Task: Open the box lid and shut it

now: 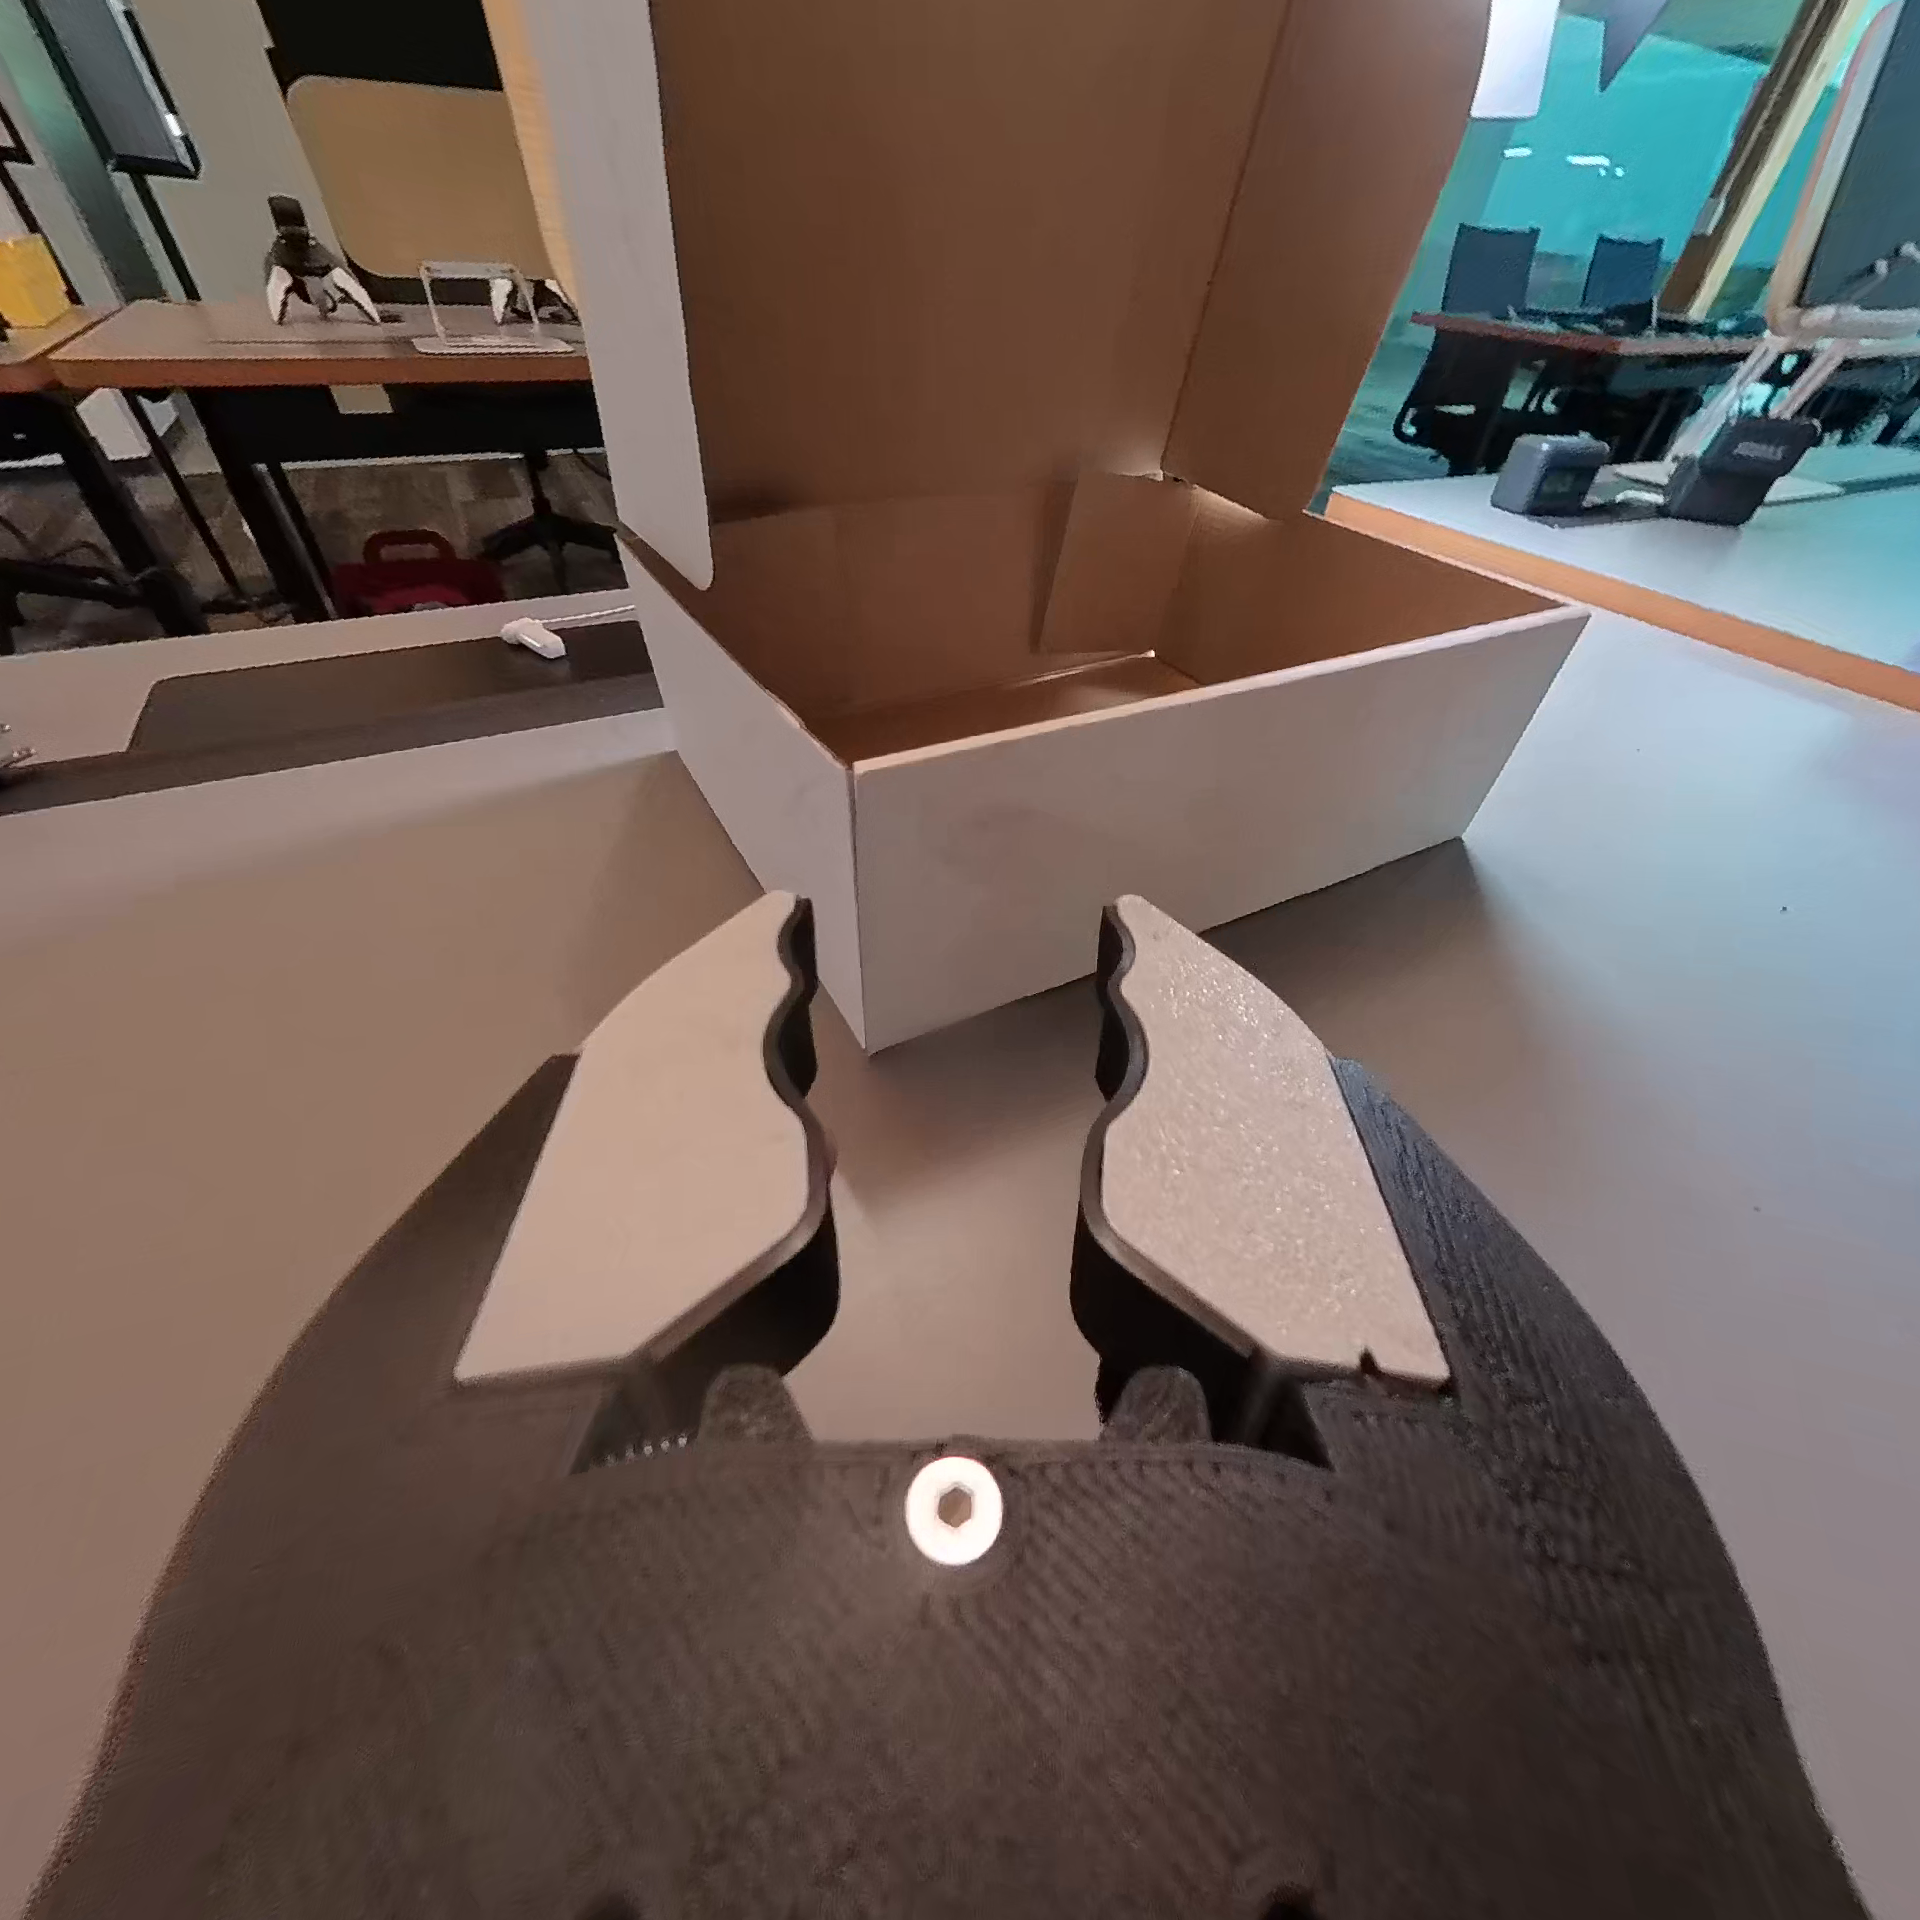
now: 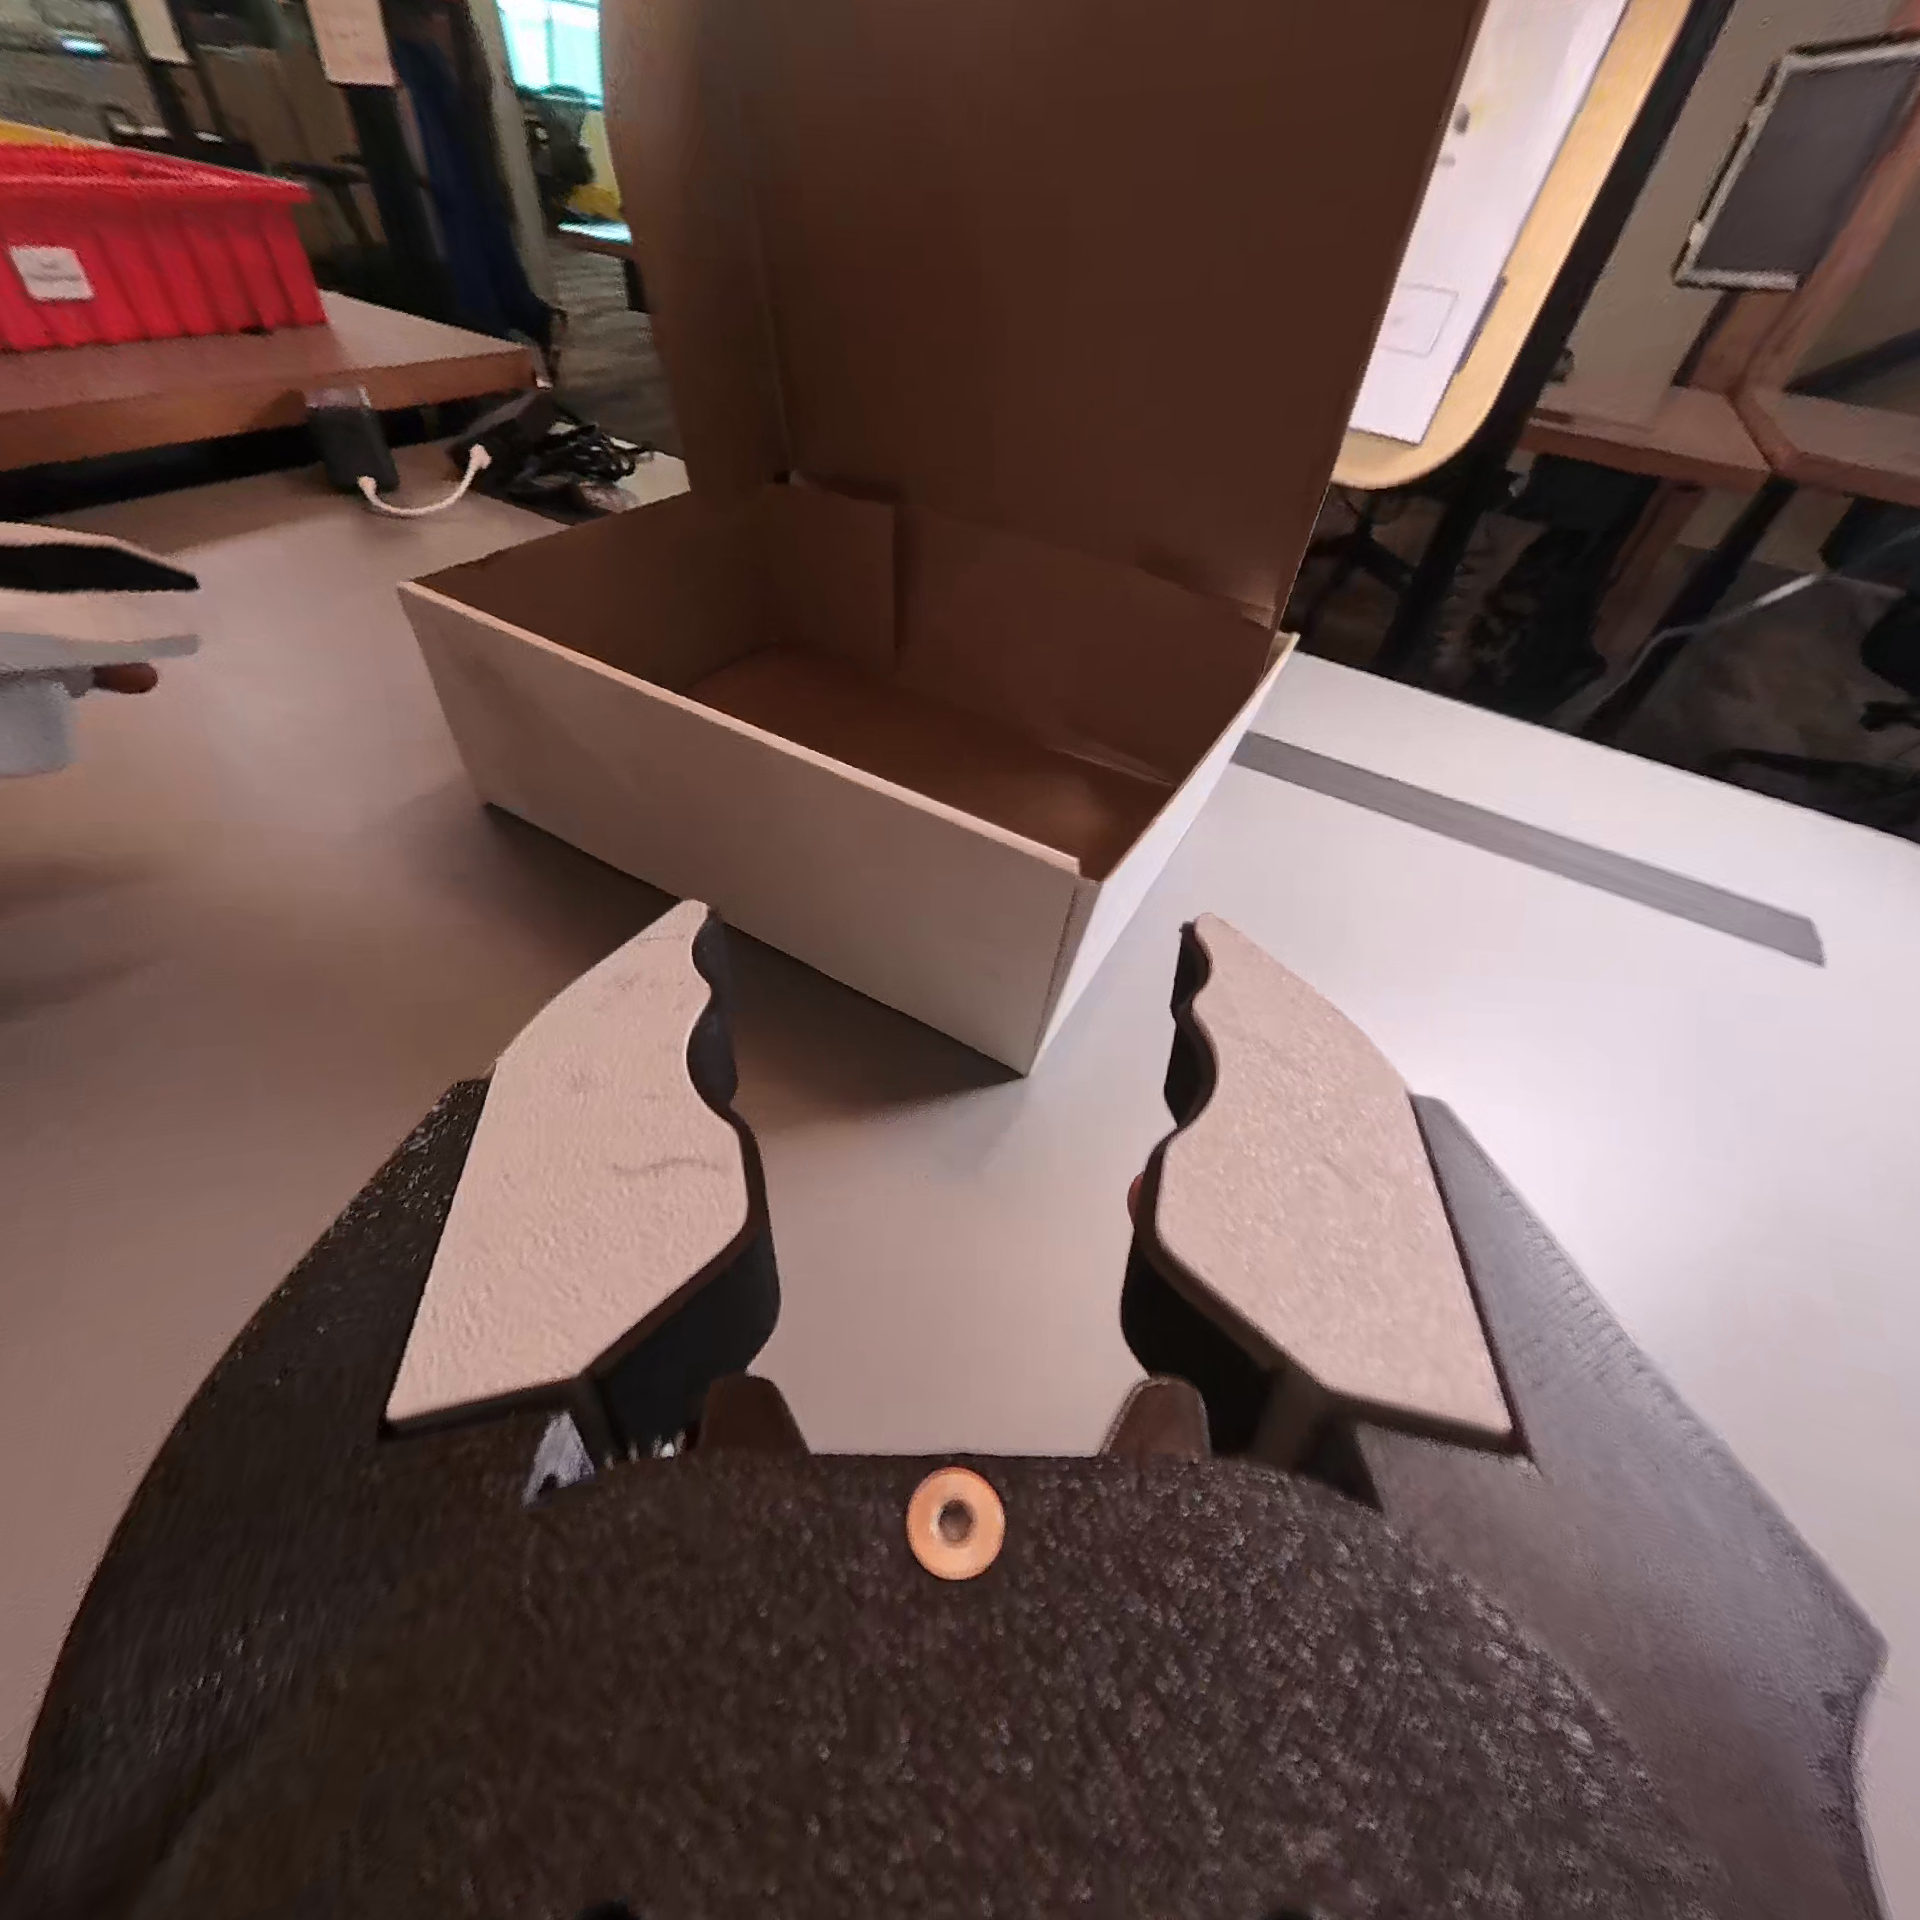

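box (image 1: 1195, 821) on table (image 1: 312, 987), lid (image 1: 966, 239) upright behind it.

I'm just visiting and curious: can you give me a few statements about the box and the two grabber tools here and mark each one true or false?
1. The lid of the box stands open, upright at its back edge. True.
2. The box holds a red toy. False: its brown inside looks empty.
3. The left gripper is clamped on the box wall. False: its jaws are apart and hold nothing, short of the box's near corner.
4. The right gripper is open and holds nothing. True.
5. The box sits on a grey table. True.
6. The box is black outside. False: it is white outside.
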The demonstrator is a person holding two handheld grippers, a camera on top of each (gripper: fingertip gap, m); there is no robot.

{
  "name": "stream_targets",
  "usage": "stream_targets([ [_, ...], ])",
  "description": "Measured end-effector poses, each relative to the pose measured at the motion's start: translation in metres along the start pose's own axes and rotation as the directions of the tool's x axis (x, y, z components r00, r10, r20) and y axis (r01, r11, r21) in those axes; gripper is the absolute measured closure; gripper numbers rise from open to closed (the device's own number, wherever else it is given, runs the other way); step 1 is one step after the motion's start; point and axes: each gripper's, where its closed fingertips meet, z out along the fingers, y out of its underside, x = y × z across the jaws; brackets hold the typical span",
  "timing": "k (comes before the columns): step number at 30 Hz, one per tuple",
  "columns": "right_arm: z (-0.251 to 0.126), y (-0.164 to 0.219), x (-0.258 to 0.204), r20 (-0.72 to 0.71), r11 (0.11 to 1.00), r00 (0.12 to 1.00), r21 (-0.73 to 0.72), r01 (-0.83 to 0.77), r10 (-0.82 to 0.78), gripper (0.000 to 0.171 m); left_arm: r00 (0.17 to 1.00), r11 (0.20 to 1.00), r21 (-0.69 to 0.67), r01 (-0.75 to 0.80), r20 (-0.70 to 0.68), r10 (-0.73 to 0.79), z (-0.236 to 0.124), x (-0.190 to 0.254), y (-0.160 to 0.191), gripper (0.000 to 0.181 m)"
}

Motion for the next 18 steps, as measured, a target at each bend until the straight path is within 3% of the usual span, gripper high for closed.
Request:
stream_targets([
  [7, -0.019, 0.005, 0.068, 0.139, 0.999, 0.989, -0.018, 0.042, -0.039, 0.090, 0.975, 0.999, -0.013, -0.029, -0.222, 0.025, -0.014, -0.035, -0.023, 0.129],
  [14, -0.025, 0.018, 0.142, 0.120, 1.000, 0.993, -0.020, -0.009, 0.012, 0.090, 0.963, 0.996, -0.049, -0.075, -0.265, 0.059, -0.022, -0.103, -0.045, 0.129],
  [18, -0.018, 0.018, 0.152, 0.104, 1.000, 0.995, -0.030, -0.003, 0.006, 0.089, 0.963, 0.996, -0.043, -0.082, -0.260, 0.068, -0.017, -0.113, -0.053, 0.129],
])
